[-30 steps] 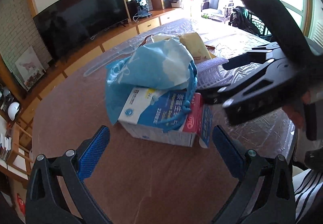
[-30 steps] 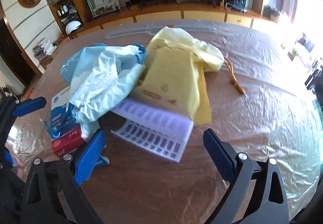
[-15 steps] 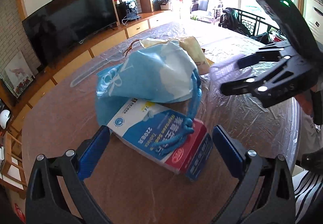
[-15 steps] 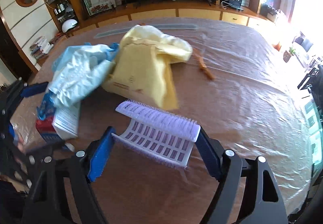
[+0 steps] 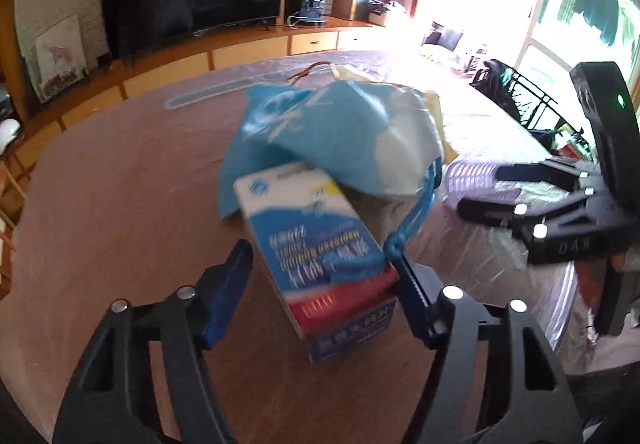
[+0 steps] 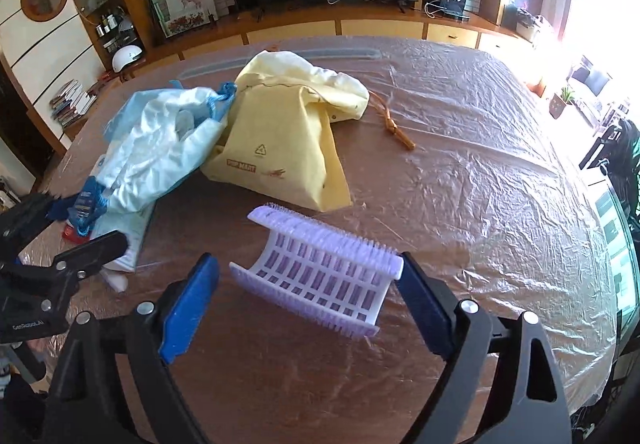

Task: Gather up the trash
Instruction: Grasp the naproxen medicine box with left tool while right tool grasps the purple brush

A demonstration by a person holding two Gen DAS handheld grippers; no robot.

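A blue, white and red carton box (image 5: 320,244) lies on the brown table under a light blue drawstring bag (image 5: 340,136). My left gripper (image 5: 324,284) straddles the box's near end, jaws partly closed; the right pad touches the box and the left pad stands off it. A curved white and purple plastic grid (image 6: 320,276) sits between the pads of my right gripper (image 6: 312,292), touching the right pad, with a gap at the left one. A yellow paper bag (image 6: 288,140) lies behind it. The right gripper also shows in the left wrist view (image 5: 476,190).
The table (image 6: 480,184) is covered in crinkled clear plastic film. A brown cord (image 6: 394,124) lies beyond the yellow bag. The left gripper shows at the left edge of the right wrist view (image 6: 116,244). A TV and wooden cabinets stand behind the table.
My left gripper has moved in over the carton box and narrowed around it. My right gripper has advanced around the plastic grid and narrowed; the grid now stands curved between its pads.
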